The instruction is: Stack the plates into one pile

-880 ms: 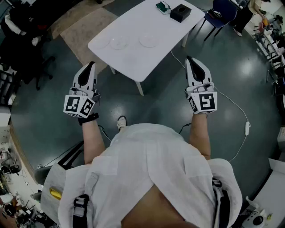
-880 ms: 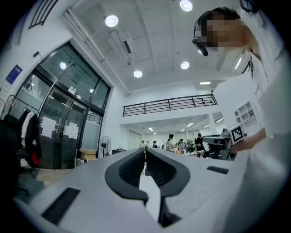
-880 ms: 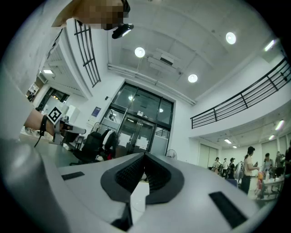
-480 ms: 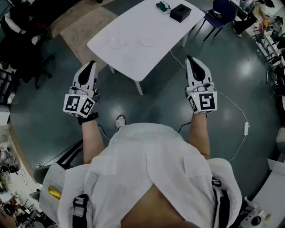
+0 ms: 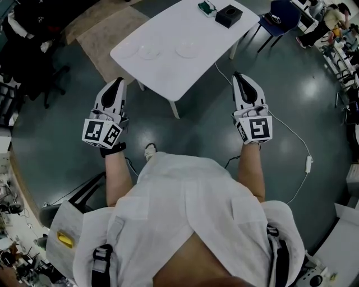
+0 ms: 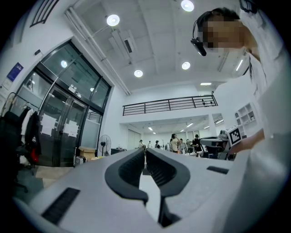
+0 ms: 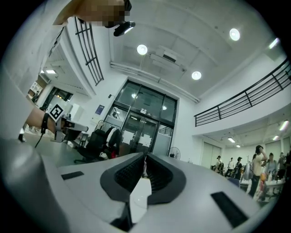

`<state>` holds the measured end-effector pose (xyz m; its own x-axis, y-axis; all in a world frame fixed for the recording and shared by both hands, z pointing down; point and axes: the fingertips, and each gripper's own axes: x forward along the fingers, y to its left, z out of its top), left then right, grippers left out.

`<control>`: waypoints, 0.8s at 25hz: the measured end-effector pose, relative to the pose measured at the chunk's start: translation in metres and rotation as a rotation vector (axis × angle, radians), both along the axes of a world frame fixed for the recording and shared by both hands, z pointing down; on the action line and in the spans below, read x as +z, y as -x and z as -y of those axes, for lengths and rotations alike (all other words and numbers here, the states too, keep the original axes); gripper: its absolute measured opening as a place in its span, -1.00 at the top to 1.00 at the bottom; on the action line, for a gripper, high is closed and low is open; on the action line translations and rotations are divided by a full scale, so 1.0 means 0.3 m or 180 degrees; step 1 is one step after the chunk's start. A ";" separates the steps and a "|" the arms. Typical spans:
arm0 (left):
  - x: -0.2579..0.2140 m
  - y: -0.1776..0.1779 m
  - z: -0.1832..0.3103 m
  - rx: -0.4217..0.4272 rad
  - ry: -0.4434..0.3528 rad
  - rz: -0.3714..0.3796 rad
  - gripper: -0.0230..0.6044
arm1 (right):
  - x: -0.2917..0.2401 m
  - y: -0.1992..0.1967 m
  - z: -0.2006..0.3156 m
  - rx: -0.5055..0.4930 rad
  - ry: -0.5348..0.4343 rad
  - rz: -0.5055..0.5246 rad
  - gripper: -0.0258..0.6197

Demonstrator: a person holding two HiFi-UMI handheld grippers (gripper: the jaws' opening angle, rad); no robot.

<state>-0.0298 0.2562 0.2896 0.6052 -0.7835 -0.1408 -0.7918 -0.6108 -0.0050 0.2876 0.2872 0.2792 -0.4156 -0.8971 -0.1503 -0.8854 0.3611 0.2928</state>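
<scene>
Head view shows the plates (image 5: pixel 150 51) lying side by side on the far white desk (image 5: pixel 179 73). They look clear like glass, so they are likely hard, slippery and easy to break. Take each one by its rim. Your left gripper (image 5: pixel 116 83) and right gripper (image 5: pixel 238 75) are closed and hold nothing. No writing can be read.

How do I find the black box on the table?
Look at the big white table. Go to its far end, by the blue chair. The black box sits there beside a small green thing; it is the only dark, boxy thing, while the plates are pale and round.
</scene>
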 end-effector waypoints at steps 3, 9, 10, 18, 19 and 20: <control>0.010 -0.017 -0.005 0.0029 0.0025 0.0031 0.86 | 0.026 0.002 0.013 -0.0054 0.0088 0.0009 0.83; 0.056 -0.006 0.053 0.0047 0.0113 0.0084 0.86 | 0.081 0.037 0.105 -0.0098 0.0219 0.0019 0.82; 0.061 -0.003 0.075 0.0051 0.0119 0.0083 0.86 | 0.088 0.044 0.130 -0.0102 0.0237 0.0019 0.82; 0.103 0.047 0.354 0.0165 0.0172 0.0053 0.86 | 0.137 0.124 0.408 -0.0066 0.0361 -0.0033 0.68; 0.106 0.053 0.403 0.0184 0.0185 0.0047 0.86 | 0.143 0.134 0.453 -0.0053 0.0388 -0.0030 0.67; 0.108 0.059 0.453 0.0205 0.0196 0.0040 0.86 | 0.149 0.143 0.499 -0.0041 0.0414 -0.0027 0.66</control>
<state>-0.0473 0.1204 0.3220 0.6561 -0.7498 -0.0856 -0.7509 -0.6599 0.0244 0.2447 0.1376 0.3238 -0.4280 -0.9033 -0.0295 -0.8781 0.4078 0.2504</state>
